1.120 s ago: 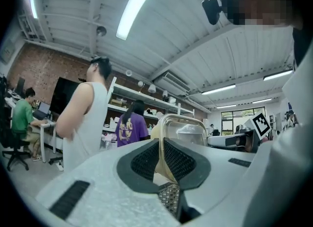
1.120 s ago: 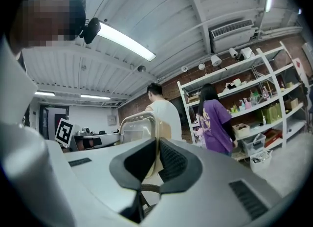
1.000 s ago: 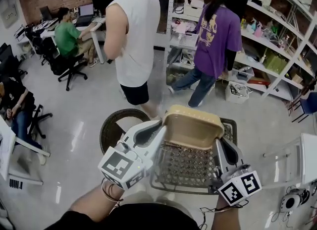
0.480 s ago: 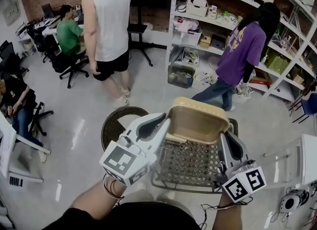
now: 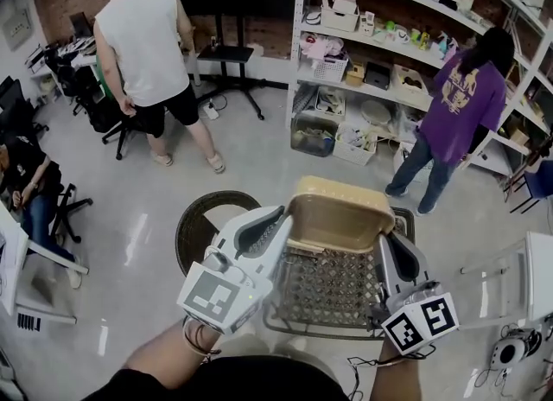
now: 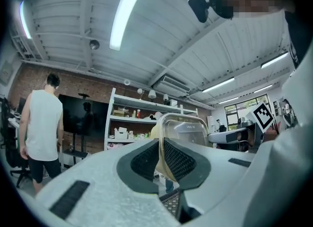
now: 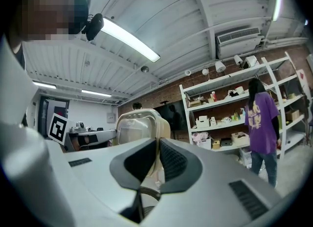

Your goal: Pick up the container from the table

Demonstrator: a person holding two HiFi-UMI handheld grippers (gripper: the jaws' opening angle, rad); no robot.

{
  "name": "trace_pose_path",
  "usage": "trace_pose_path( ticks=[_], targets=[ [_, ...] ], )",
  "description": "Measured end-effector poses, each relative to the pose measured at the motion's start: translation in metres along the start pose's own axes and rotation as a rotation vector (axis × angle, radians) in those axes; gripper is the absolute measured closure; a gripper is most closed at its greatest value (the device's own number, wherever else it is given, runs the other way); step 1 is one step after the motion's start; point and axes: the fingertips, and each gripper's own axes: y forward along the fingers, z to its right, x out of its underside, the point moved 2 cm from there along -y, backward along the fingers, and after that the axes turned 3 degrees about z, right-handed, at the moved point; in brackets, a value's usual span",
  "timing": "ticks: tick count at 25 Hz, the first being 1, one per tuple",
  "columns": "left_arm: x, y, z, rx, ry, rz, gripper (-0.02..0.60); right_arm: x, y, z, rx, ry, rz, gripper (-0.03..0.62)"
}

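A tan plastic container (image 5: 339,212) with a clear inner side is held up in the air between both grippers, tilted on edge. My left gripper (image 5: 281,223) is shut on its left rim, my right gripper (image 5: 385,249) on its right rim. In the left gripper view the jaws of the left gripper (image 6: 162,158) pinch the thin rim of the container (image 6: 186,129), which rises beyond them. In the right gripper view the right gripper (image 7: 157,160) clamps the rim of the container (image 7: 138,127) in the same way.
A wire-mesh table top (image 5: 327,294) lies right under the container. A dark round object (image 5: 200,220) sits on the floor to its left. Shelving (image 5: 389,41) fills the back right. A person in white (image 5: 143,54) and one in purple (image 5: 462,101) stand beyond.
The container and both grippers have barely moved. The person in white walked off to the back left, and the person in purple moved right along the shelves.
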Motion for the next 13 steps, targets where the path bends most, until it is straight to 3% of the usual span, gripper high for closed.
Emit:
trace_pose_path(
  ticks=[13],
  targets=[
    [0.008,-0.002,-0.007,-0.018,0.007,0.007,0.548,0.009,0.005,-0.003,-0.016,0.003,0.006,0.566]
  ],
)
